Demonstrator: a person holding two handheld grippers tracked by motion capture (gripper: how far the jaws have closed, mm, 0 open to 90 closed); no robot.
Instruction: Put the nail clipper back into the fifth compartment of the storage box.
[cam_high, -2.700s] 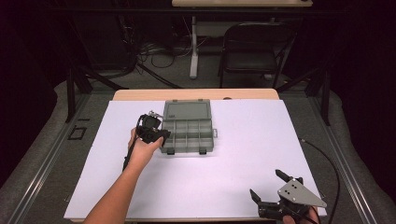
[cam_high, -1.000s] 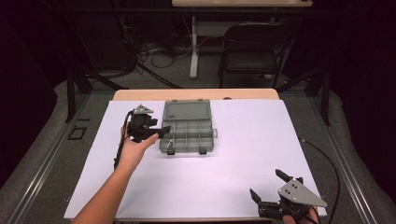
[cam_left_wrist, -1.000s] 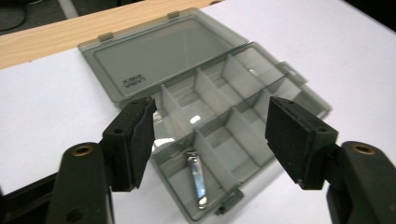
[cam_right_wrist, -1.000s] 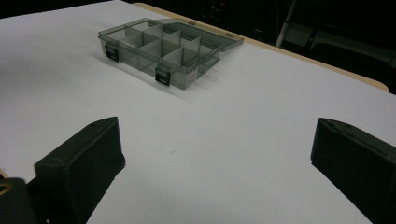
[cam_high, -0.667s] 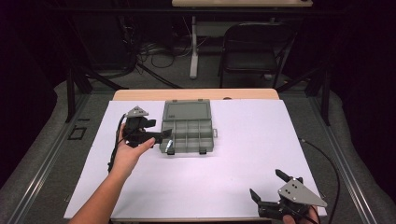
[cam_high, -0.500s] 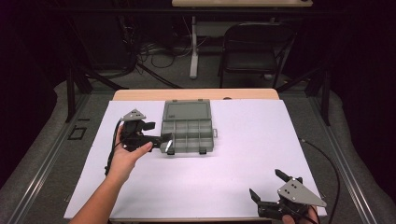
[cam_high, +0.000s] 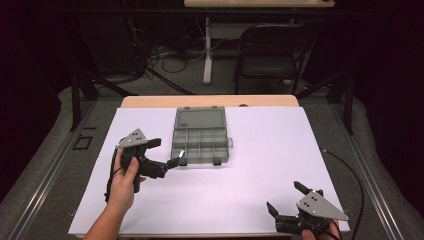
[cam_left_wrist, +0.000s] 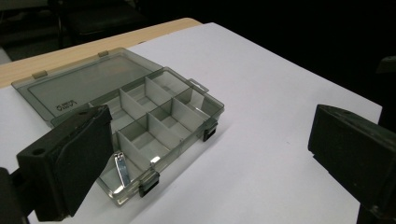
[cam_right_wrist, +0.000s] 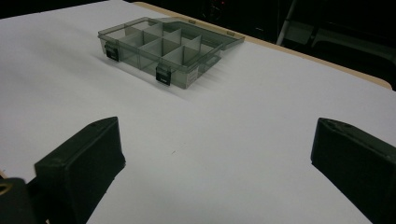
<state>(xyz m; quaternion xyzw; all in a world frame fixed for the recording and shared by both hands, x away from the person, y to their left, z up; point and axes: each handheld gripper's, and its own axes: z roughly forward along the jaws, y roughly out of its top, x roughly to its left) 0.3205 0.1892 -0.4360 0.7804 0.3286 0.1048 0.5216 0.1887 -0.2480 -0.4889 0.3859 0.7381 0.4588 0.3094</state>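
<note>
A smoky grey compartment box (cam_high: 200, 137) lies open on the white sheet, its lid folded flat at the back. A small metal nail clipper (cam_left_wrist: 120, 169) rests in its front-left compartment and shows as a glint (cam_high: 181, 153) in the high view. My left gripper (cam_high: 167, 152) hovers just left of the box's front-left corner, held in a hand, jaws wide apart and nothing between them (cam_left_wrist: 210, 135). My right gripper (cam_high: 283, 196) sits near the table's front right, open and empty (cam_right_wrist: 217, 140), facing the box (cam_right_wrist: 163, 49) from well away.
The white sheet (cam_high: 260, 165) covers the table, with a wooden strip (cam_high: 210, 101) showing at the far edge. A folding chair (cam_high: 265, 55) and cables stand behind the table. A cable (cam_high: 350, 175) trails off the right edge.
My left gripper has drawn back from the box's left front corner toward the near left. The right gripper has not moved.
</note>
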